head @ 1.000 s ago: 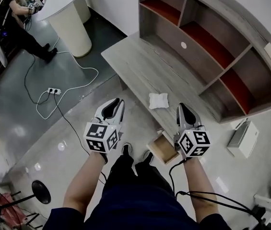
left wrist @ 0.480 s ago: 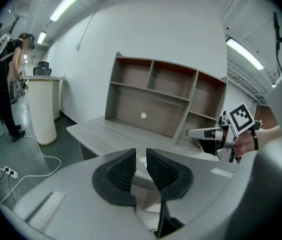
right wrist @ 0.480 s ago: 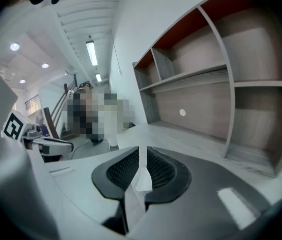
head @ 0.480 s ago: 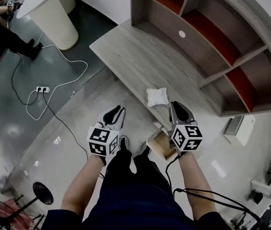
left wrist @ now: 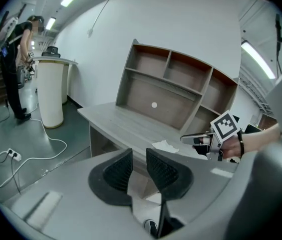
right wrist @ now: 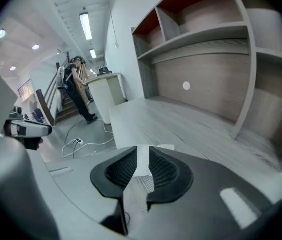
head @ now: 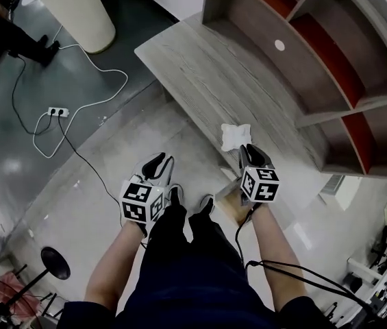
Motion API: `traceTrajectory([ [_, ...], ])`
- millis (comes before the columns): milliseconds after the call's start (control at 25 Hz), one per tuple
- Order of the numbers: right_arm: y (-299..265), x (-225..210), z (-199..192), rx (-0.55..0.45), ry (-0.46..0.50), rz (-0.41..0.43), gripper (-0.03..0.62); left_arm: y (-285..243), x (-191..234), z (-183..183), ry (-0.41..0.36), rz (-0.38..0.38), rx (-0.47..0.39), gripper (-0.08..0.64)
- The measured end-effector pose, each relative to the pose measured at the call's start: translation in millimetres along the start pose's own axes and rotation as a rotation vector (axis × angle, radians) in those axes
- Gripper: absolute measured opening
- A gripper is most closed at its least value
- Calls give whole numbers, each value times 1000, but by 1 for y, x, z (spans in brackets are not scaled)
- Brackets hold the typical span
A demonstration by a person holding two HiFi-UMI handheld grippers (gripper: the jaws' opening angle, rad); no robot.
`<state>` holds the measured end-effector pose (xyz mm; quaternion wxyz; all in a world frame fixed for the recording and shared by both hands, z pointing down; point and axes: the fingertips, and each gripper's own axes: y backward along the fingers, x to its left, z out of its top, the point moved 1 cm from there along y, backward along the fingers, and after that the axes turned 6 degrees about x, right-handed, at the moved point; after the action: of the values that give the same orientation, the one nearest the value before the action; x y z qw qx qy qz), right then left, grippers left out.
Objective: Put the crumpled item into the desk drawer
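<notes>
The crumpled white item [head: 235,136] lies on the grey wooden desk [head: 207,74], close to its front edge. My right gripper [head: 246,153] points at it from just in front, jaws slightly apart and empty; in the right gripper view the crumpled item [right wrist: 160,147] shows just beyond the right gripper [right wrist: 142,156]. My left gripper [head: 157,164] hangs over the floor left of the desk, open and empty. From the left gripper [left wrist: 139,156] view I see the item [left wrist: 164,145] and the right gripper [left wrist: 193,139]. The open drawer [head: 227,201] sticks out under the desk, partly hidden by my right hand.
A shelf unit [head: 316,40] with red-backed compartments stands along the desk's back. A white round pedestal [head: 77,9] stands far left, with a power strip [head: 57,112] and cable on the floor. A person [head: 5,19] stands at top left. A fan stand [head: 53,262] is at bottom left.
Both grippers have come closer to the desk. The right gripper's tips have moved up to just short of the crumpled item. Nothing has been gripped.
</notes>
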<state>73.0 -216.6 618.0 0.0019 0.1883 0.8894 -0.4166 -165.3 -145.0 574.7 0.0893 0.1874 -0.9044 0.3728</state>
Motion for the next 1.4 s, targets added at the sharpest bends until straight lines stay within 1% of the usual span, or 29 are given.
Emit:
traceTrajectory([
  [240,-41,-6,-15,96,42,-43,68,-1,18,-2,43,20,5,63],
  [440,-67,-7,-26,164,96,-68,81,2,25,-7,61,33,18,63],
  [600,-81,-10,-43,226,111,-78,84,1,27,-7,67,37,24,63],
  [720,-81,-13,-46,237,117,-91,81,-2,26,-4,63,35,28,63],
  [840,-79,-12,-48,250,110,-77,64,-5,21,-2,60,24,36,63],
  [880,-78,-12,-49,254,107,-68,48,-6,19,-1,58,18,37,63],
  [920,-77,-11,-50,258,106,-61,14,-7,16,0,55,11,38,63],
  [1120,-70,-13,-54,251,91,-40,8,-16,4,8,23,-16,48,61],
  [1400,-48,-23,-55,214,45,-50,8,-30,-17,14,-24,-66,76,61],
])
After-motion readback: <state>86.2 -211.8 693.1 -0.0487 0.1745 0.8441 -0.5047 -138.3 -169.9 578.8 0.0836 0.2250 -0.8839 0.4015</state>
